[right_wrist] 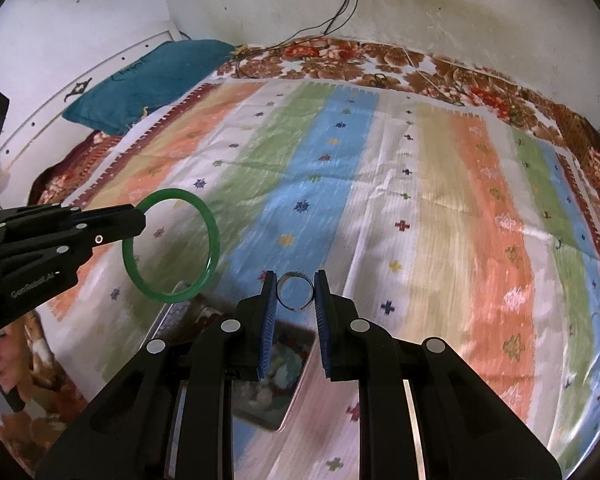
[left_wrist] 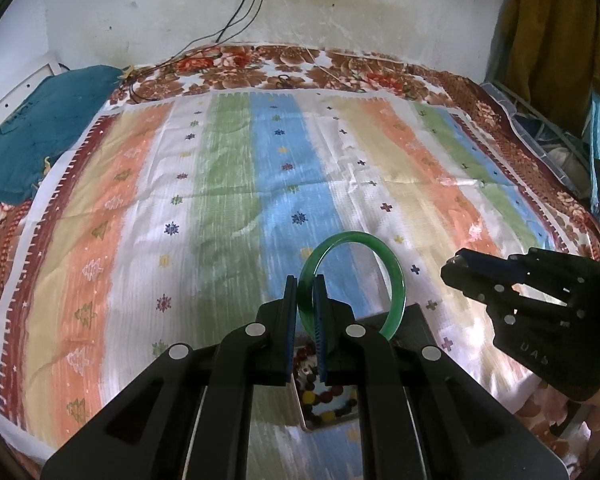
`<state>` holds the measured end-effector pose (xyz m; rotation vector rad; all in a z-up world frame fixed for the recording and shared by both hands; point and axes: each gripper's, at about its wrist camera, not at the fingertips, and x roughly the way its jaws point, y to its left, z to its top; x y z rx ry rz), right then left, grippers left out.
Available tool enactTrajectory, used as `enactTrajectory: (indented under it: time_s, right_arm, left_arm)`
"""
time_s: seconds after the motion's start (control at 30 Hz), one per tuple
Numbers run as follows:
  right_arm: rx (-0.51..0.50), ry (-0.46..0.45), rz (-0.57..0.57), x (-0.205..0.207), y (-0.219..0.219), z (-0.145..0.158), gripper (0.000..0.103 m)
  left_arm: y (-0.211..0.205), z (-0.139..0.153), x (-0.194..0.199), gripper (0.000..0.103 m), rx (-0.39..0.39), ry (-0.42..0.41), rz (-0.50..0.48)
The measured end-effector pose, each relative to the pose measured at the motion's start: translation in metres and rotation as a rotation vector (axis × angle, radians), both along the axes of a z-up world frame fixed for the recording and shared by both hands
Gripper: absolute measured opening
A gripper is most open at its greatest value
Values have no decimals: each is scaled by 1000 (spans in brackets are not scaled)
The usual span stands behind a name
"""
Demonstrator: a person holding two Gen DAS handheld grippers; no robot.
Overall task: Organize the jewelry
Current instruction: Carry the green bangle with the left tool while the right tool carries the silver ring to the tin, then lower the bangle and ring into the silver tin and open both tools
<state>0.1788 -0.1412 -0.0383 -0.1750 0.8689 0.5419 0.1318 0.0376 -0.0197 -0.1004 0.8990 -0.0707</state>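
Though box contents blurred, left gripper (left_wrist: 305, 300) clamping green bangle (left_wrist: 396, 280), right gripper (right_wrist: 296, 292) pinching metal ring (right_wrist: 296, 276)

Two grippers, two loose pieces of jewelry, one box

One green bangle (left_wrist: 352, 280) is clamped in the left gripper (left_wrist: 305, 300), and one small silver open ring (right_wrist: 296, 290) sits pinched in the right gripper (right_wrist: 296, 296). One shallow metal box (left_wrist: 306, 420) lies on the single striped cloth (left_wrist: 228, 184); its beads, dark red and yellow, are partly hidden and cannot be counted. One teal pillow (left_wrist: 40, 136) lies at the bed's far corner. Two dark cables (left_wrist: 244, 4) and a thin white one hang from the one wall socket.
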Motion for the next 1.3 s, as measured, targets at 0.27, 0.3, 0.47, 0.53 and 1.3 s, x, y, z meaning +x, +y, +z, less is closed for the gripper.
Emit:
enactTrajectory:
  time_s: [0.27, 0.3, 0.47, 0.53, 1.3]
  right_arm:
    - [-8, 27, 29, -20, 5, -7, 20]
    - [-7, 31, 32, -22, 5, -7, 20]
    - [17, 35, 38, -27, 4, -7, 20]
    - [27, 30, 23, -28, 0, -6, 33]
    - [2, -89, -1, -57, -19, 8, 90]
  left_arm:
    - [-10, -5, -16, 7, 17, 12, -3]
    - [-11, -5, -17, 7, 14, 12, -3]
    - [-18, -12, -21, 8, 15, 41, -11]
    - [-18, -17, -20, 12, -13, 64, -12]
    - [-3, -13, -62, 91, -61, 0, 16]
